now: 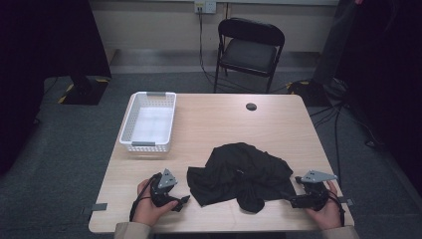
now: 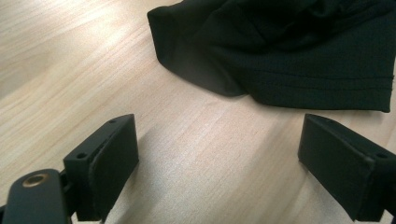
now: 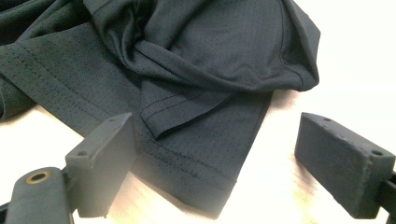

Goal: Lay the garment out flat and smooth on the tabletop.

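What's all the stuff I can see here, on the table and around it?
crumpled black fabric garment: one, black, near edge of table, between the tools
white plastic slotted basket: one, white, far left of table
small round black disc: one, black, far side of table
light wooden table: one, pale wood, centre
black folding chair: one, black, behind table
left tool: one, black, open, left of garment
right tool: one, black, open, at garment's right edge
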The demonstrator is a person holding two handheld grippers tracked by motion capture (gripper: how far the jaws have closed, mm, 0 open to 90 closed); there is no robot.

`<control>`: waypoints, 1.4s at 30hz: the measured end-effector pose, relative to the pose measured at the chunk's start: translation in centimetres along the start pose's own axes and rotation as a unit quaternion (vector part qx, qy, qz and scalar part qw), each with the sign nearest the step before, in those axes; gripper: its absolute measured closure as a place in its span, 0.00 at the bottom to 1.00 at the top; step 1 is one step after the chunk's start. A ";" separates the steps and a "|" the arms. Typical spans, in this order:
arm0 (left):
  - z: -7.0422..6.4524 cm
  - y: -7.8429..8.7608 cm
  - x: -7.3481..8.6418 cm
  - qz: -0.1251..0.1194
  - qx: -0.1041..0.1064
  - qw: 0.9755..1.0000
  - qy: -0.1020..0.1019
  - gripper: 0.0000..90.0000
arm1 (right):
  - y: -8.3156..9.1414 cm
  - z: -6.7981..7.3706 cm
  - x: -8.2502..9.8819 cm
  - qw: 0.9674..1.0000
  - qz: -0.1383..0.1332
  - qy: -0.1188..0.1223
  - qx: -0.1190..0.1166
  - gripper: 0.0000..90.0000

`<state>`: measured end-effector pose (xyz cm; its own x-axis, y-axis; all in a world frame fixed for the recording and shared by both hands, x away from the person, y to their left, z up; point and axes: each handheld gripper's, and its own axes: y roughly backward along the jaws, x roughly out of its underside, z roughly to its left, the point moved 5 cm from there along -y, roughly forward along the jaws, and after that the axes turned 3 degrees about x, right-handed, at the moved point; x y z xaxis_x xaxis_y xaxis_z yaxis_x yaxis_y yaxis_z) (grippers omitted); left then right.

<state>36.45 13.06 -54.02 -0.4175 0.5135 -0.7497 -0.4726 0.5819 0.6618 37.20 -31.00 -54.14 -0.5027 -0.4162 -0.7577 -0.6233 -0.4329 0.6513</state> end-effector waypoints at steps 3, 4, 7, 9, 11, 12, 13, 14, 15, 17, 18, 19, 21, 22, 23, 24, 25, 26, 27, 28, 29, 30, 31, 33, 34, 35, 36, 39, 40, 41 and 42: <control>0.0 0.0 0.0 0.000 0.000 1.000 0.000 0.13 | 0.0 0.0 0.0 1.000 0.000 0.000 0.000 0.14; 0.0 0.0 0.0 0.000 0.000 1.000 0.000 0.13 | 0.0 0.0 0.0 1.000 -0.001 -0.001 -0.001 0.14; 0.0 0.0 0.0 0.000 0.000 1.000 0.000 0.13 | 0.1 0.0 0.0 1.000 -0.002 -0.003 -0.002 0.14; 0.0 0.0 0.0 0.000 0.000 1.000 0.001 0.13 | 0.2 0.1 -0.1 1.000 0.000 -0.010 -0.006 0.15; 0.0 0.0 -0.1 -0.002 0.001 1.000 0.007 0.13 | 0.5 0.3 -0.5 1.000 -0.011 -0.005 -0.010 0.16; 0.0 0.0 -0.1 -0.002 0.001 1.000 0.007 0.14 | 0.5 0.3 -0.5 1.000 -0.011 -0.005 -0.010 0.16; -0.1 -0.1 -0.3 -0.011 0.009 1.000 0.025 0.15 | 0.9 0.6 -1.0 1.000 -0.022 -0.002 -0.012 0.17; -0.1 -0.1 -0.3 -0.011 0.009 1.000 0.025 0.15 | 0.9 0.6 -1.0 1.000 -0.022 -0.002 -0.012 0.17; -0.2 -0.1 -0.4 -0.015 0.013 0.999 0.031 0.16 | 1.2 1.0 -1.5 0.999 -0.034 -0.001 -0.021 0.19; -0.5 -0.2 -0.9 -0.023 0.020 0.999 0.031 0.15 | 1.4 1.2 -1.9 0.999 -0.041 0.002 -0.022 0.20; -0.6 -0.1 -1.2 -0.025 0.023 0.999 0.029 0.16 | 1.4 1.4 -2.1 0.999 -0.046 0.006 -0.026 0.22; -0.7 -0.1 -1.5 -0.027 0.024 0.999 0.026 0.16 | 1.5 1.6 -2.4 0.998 -0.051 0.006 -0.034 0.25; -1.0 0.0 -2.2 -0.034 0.028 0.999 0.018 0.17 | 1.5 1.9 -2.8 0.997 -0.063 0.005 -0.045 0.26; -1.1 0.0 -2.6 -0.038 0.031 0.999 0.017 0.17 | 1.5 2.1 -3.1 0.997 -0.065 0.004 -0.050 0.26; -1.2 0.1 -3.1 -0.042 0.032 0.998 0.013 0.18 | 1.4 2.2 -3.3 0.996 -0.069 0.004 -0.053 0.26; -1.3 0.1 -3.5 -0.045 0.032 0.998 0.008 0.19 | 1.3 2.4 -3.6 0.996 -0.074 0.003 -0.056 0.26; -1.5 0.1 -3.9 -0.049 0.034 0.998 0.006 0.20 | 1.2 2.6 -3.8 0.995 -0.077 0.004 -0.058 0.28; -1.7 0.1 -4.4 -0.053 0.037 0.998 0.003 0.21 | 1.2 2.8 -4.0 0.995 -0.080 0.007 -0.059 0.30; -1.8 0.1 -4.7 -0.057 0.039 0.998 0.001 0.22 | 1.0 3.0 -4.2 0.995 -0.081 0.009 -0.062 0.34; -2.0 0.1 -5.4 -0.062 0.045 0.997 -0.001 0.22 | 1.0 3.1 -4.3 0.995 -0.082 0.011 -0.063 0.35; -2.1 -0.1 -5.8 -0.064 0.050 0.997 -0.005 0.24 | 0.8 3.3 -4.5 0.994 -0.085 0.012 -0.061 0.36; -2.2 -0.3 -6.2 -0.065 0.052 0.996 -0.009 0.27 | 0.6 3.4 -4.6 0.995 -0.083 0.013 -0.061 0.38; -2.3 -0.5 -6.6 -0.065 0.053 0.996 -0.014 0.29 | 0.4 3.5 -4.7 0.995 -0.081 0.011 -0.060 0.39; -2.5 -1.2 -7.4 -0.065 0.056 0.996 -0.019 0.30 | 0.0 3.5 -4.8 0.995 -0.077 0.011 -0.059 0.44; -2.6 -1.5 -7.6 -0.064 0.058 0.996 -0.022 0.32 | -0.2 3.6 -4.9 0.995 -0.074 0.012 -0.060 0.47; -2.7 -2.0 -8.1 -0.063 0.059 0.996 -0.026 0.33 | -0.3 3.7 -4.9 0.995 -0.072 0.014 -0.061 0.48; -2.7 -2.2 -8.3 -0.063 0.059 0.996 -0.026 0.35 | -0.5 3.7 -4.9 0.995 -0.070 0.015 -0.063 0.49; -2.8 -3.3 -9.2 -0.062 0.064 0.996 -0.022 0.40 | -0.9 3.8 -4.9 0.996 -0.062 0.018 -0.059 0.53; -2.8 -3.5 -9.5 -0.062 0.065 0.996 -0.019 0.42 | -1.1 3.8 -4.9 0.996 -0.059 0.018 -0.061 0.54; -2.8 -3.8 -9.8 -0.062 0.062 0.996 -0.016 0.43 | -1.2 3.9 -4.9 0.996 -0.057 0.018 -0.061 0.56; -2.7 -4.0 -10.0 -0.061 0.063 0.996 -0.014 0.43 | -1.4 3.9 -4.8 0.996 -0.053 0.019 -0.062 0.57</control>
<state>40.37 3.90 -49.20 -0.3400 0.4515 -0.8250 -0.4166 0.7141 0.5625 38.13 -25.23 -51.55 -0.4129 -0.3914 -0.8224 -0.5926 -0.5702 0.5689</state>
